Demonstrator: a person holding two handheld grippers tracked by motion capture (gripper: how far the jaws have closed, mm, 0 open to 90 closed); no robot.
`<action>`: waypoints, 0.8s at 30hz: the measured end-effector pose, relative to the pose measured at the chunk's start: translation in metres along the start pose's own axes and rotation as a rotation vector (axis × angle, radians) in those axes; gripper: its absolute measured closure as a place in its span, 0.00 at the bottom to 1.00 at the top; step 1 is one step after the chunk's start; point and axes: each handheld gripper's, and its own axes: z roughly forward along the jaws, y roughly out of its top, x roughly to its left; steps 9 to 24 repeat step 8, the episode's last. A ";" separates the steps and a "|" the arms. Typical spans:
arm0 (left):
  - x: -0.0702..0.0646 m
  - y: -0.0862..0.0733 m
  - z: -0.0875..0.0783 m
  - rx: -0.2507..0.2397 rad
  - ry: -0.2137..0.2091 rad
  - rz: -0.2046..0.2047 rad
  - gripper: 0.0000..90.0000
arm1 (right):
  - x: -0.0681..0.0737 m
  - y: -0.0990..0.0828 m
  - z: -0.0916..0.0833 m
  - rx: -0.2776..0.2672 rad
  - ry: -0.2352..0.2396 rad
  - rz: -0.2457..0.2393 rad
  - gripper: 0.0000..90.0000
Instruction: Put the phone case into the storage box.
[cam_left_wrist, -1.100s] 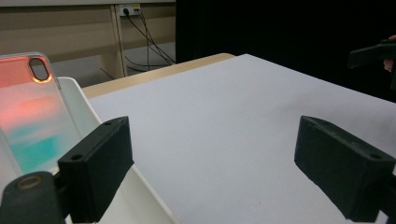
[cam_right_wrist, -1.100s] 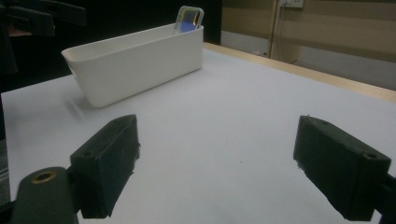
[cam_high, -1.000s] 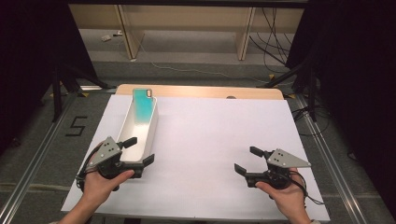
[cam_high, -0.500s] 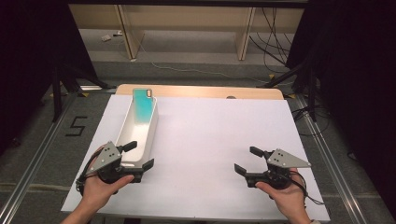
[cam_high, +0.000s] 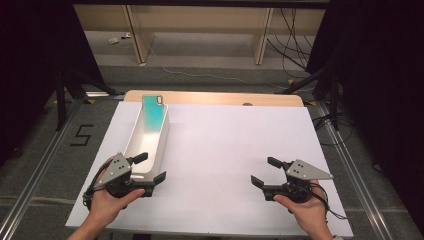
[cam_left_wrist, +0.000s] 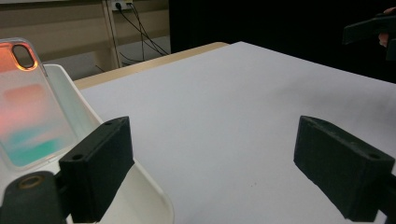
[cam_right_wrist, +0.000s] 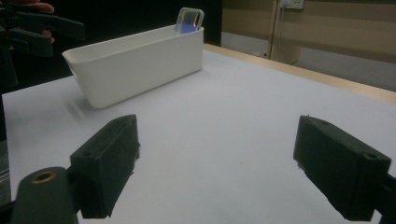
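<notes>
Since the earlier frames the left gripper (cam_high: 149, 169) has drawn slightly nearer along the near end of the white tray (cam_high: 161, 142), its jaws apart with one over the tray's near rim. Across the table the right gripper (cam_high: 266, 171) is unmoved on the white sheet (cam_high: 225, 145), jaws apart, holding nothing. Propped in the tray's far end is a teal phone case (cam_high: 152, 115). On the floor at left, black tape (cam_high: 82, 135) reads "5".

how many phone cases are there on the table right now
1. A single phone case leans inside the long white bin at the table's left side, its top poking above the far end. The bin's floor is partly hidden, so another could lie flat unseen.
</notes>
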 end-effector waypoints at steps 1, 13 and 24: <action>0.000 0.000 0.000 0.000 0.000 0.000 0.12 | 0.000 0.000 -0.001 0.007 -0.003 -0.009 0.17; 0.000 -0.001 0.002 -0.004 -0.006 0.000 0.12 | 0.000 -0.001 0.001 -0.010 0.001 -0.003 0.17; 0.000 -0.001 0.002 -0.004 -0.006 0.000 0.12 | 0.000 -0.001 0.001 -0.010 0.001 -0.003 0.17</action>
